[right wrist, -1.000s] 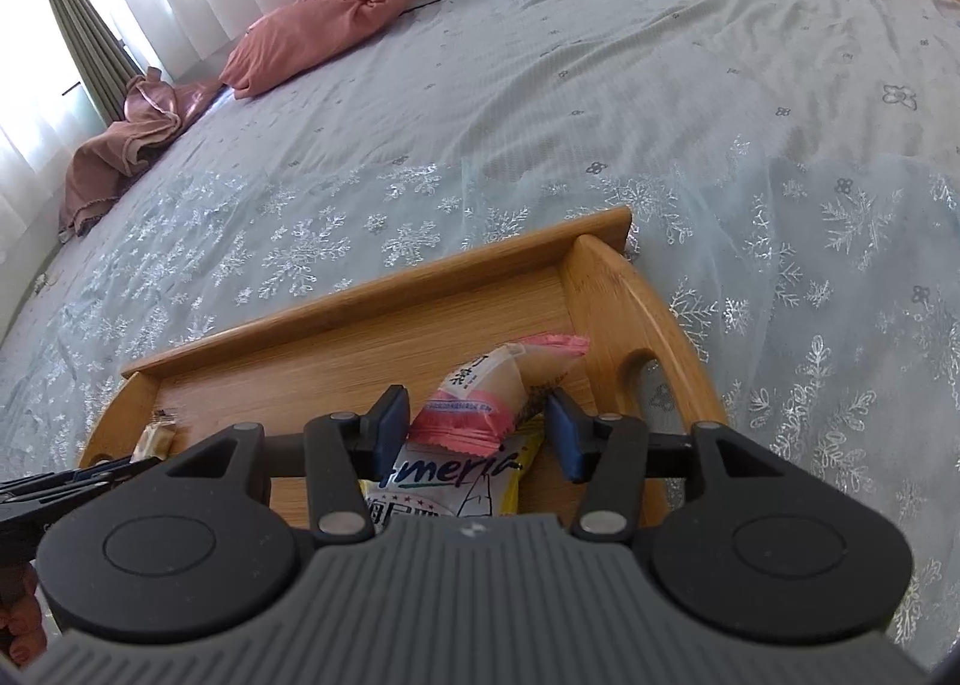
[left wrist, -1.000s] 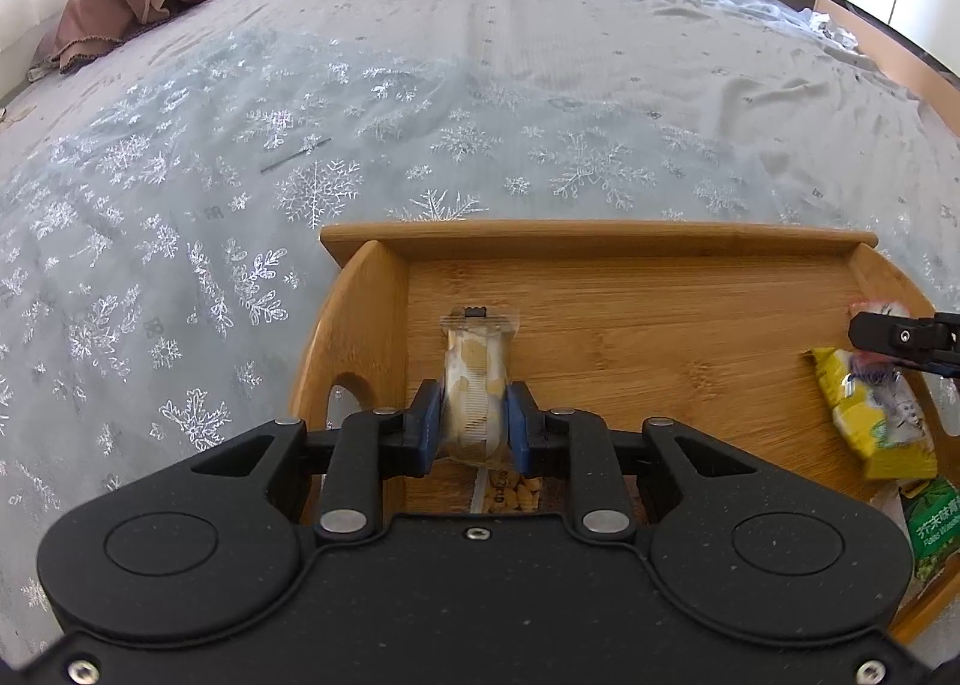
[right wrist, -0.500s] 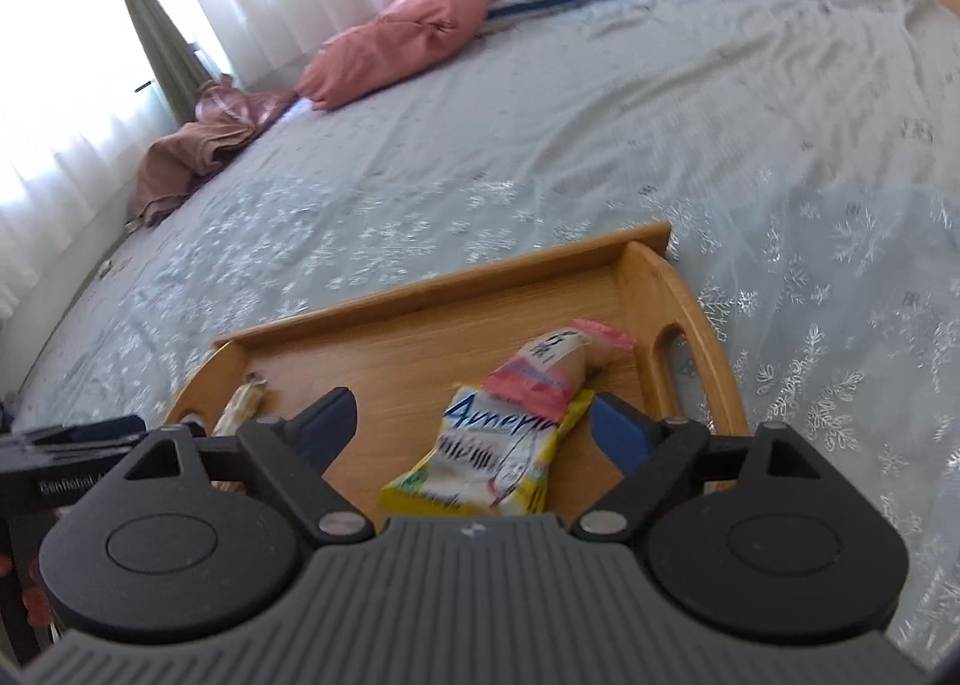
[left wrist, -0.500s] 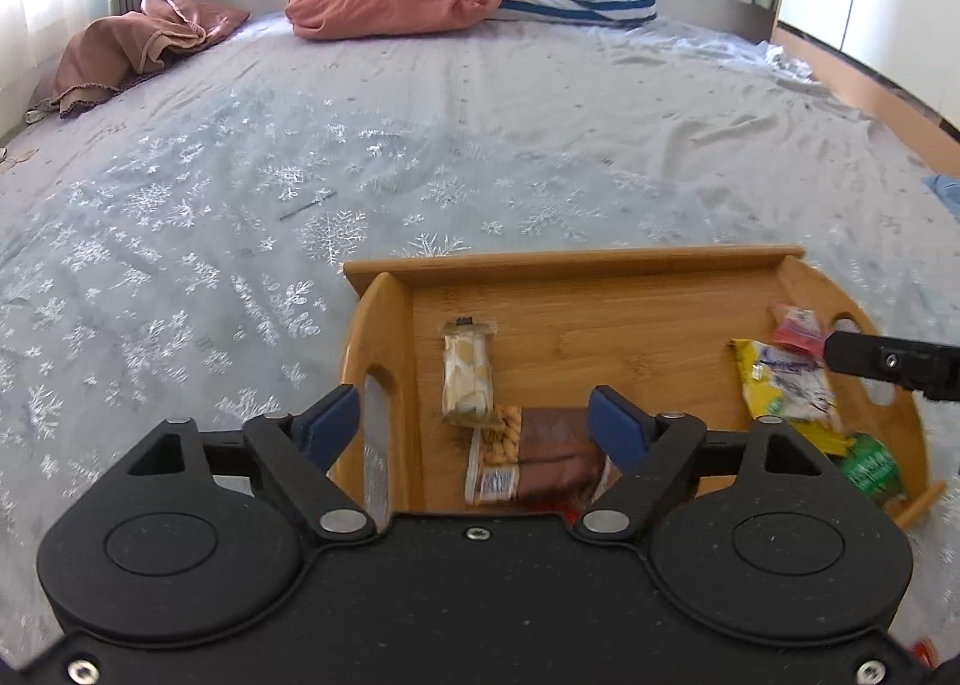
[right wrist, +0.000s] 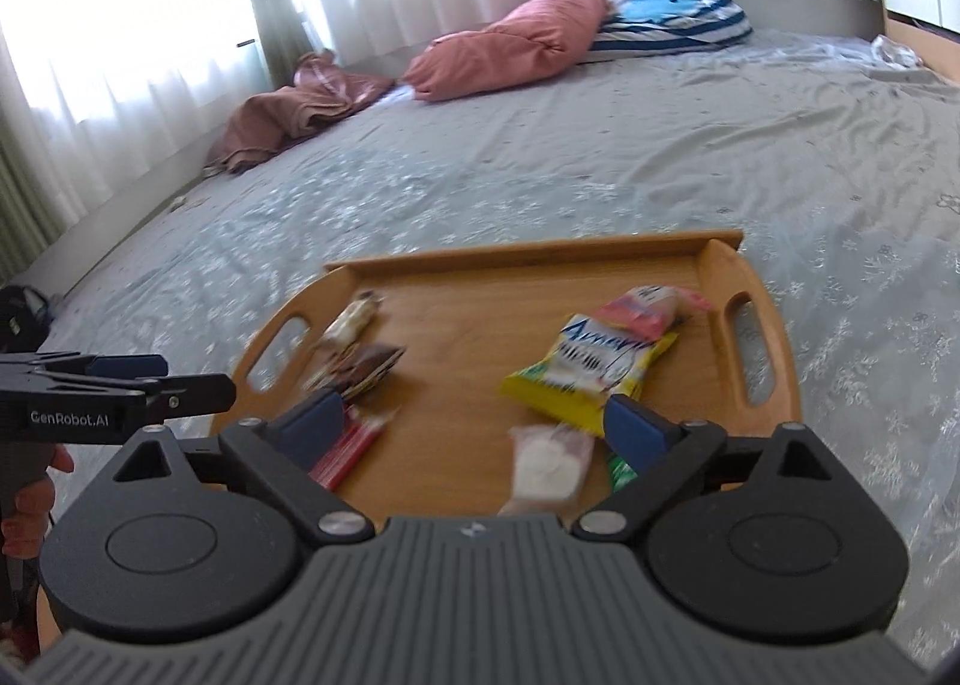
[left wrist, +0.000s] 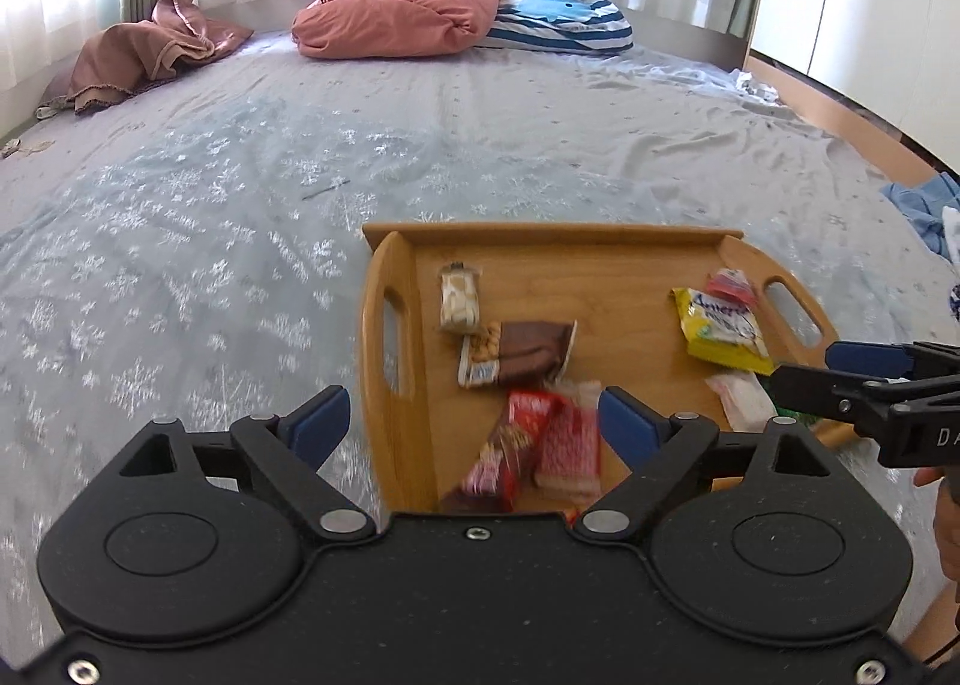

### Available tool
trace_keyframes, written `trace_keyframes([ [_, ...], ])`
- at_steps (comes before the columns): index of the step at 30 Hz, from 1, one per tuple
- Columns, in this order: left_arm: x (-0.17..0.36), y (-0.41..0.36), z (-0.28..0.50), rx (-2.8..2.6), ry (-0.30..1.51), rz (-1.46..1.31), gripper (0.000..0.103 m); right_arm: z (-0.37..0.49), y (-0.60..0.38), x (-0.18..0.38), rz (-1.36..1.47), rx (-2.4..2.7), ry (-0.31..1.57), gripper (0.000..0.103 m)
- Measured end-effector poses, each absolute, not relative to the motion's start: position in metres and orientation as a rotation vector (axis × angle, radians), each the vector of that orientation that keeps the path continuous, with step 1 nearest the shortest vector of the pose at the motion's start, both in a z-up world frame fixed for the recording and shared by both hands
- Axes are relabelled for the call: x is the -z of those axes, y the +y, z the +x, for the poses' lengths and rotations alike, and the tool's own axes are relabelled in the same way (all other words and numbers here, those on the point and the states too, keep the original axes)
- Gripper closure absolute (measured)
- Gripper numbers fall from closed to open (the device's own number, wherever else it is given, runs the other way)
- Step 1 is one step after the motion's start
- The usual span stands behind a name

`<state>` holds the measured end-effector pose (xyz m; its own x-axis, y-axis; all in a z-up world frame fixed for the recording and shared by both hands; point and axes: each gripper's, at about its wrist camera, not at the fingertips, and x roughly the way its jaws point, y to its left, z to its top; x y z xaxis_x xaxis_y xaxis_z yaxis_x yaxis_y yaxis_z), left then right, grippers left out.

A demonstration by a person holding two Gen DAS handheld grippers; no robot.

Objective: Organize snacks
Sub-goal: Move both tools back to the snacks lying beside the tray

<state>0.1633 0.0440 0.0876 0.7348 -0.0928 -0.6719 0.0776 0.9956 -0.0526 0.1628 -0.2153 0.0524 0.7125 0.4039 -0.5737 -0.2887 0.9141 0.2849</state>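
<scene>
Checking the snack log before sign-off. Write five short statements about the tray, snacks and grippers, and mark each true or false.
1. The tray sits on the bed. True.
2. The left gripper grips the cracker pack. False: its jaws are opening with nothing gripped; the pack lies on the tray.
3. The pink packet rests partly on the yellow bag. True.
4. The right gripper holds the yellow bag. False: its jaws are opening, empty.
5. The brown bar lies off the tray. False: it lies on the tray.
</scene>
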Motion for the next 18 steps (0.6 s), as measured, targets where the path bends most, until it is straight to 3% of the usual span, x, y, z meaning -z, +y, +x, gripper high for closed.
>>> trace_keyframes([
  [18, -0.056, 0.046, 0.105, 0.112, 0.796, -0.014, 0.009, 0.099, -0.197, -0.024, 0.082, -0.392, 0.645, 0.000],
])
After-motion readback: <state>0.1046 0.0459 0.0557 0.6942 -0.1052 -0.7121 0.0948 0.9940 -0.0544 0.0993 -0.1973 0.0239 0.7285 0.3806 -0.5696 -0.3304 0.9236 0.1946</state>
